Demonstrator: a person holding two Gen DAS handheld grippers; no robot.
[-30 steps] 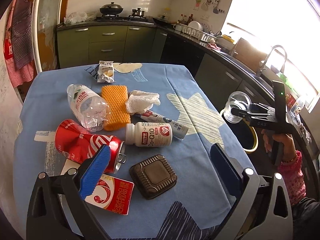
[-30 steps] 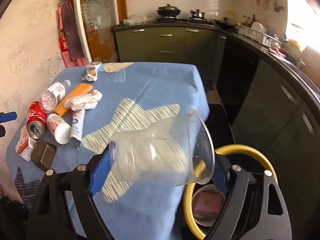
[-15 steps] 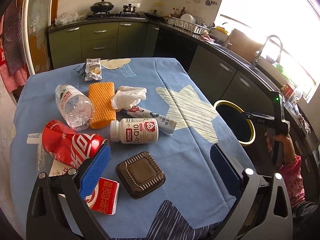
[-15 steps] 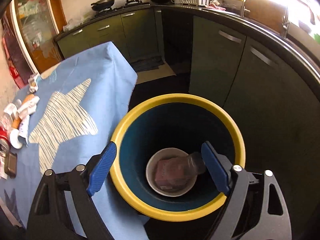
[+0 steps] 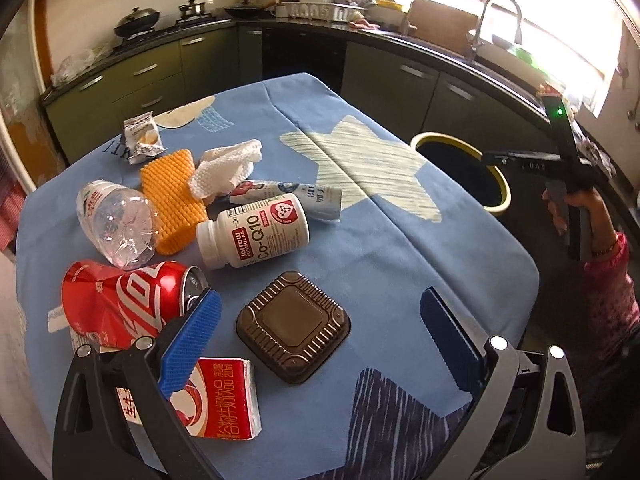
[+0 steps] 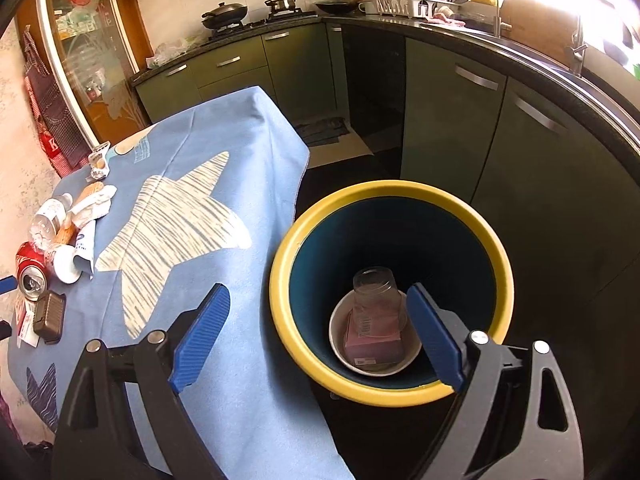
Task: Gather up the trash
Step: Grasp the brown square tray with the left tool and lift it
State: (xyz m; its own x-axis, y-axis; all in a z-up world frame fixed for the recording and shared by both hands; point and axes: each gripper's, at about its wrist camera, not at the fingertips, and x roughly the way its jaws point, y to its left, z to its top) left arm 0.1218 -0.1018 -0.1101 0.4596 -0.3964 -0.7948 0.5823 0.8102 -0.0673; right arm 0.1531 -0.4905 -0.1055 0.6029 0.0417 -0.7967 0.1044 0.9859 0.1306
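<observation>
My left gripper (image 5: 320,342) is open and empty just above the near table edge, around a brown square tray (image 5: 293,327). A crushed red cola can (image 5: 128,300), a red carton (image 5: 224,400), a white pill bottle (image 5: 256,234), a clear water bottle (image 5: 116,226), an orange sponge (image 5: 174,200), a tissue (image 5: 228,170), a tube (image 5: 304,196) and a snack wrapper (image 5: 140,134) lie on the blue cloth. My right gripper (image 6: 320,338) is open and empty above the yellow-rimmed bin (image 6: 390,394). A clear cup (image 6: 376,296), a pink box and a white bowl lie inside.
The bin also shows in the left wrist view (image 5: 496,208) right of the table (image 5: 400,240). Dark green kitchen cabinets (image 6: 480,120) run behind and to the right of the bin. A stove with pans (image 6: 224,12) stands at the back.
My right gripper opened and dropped the clear cup into the bin, then drew back slightly. My left gripper shifted a little over the table, still open.
</observation>
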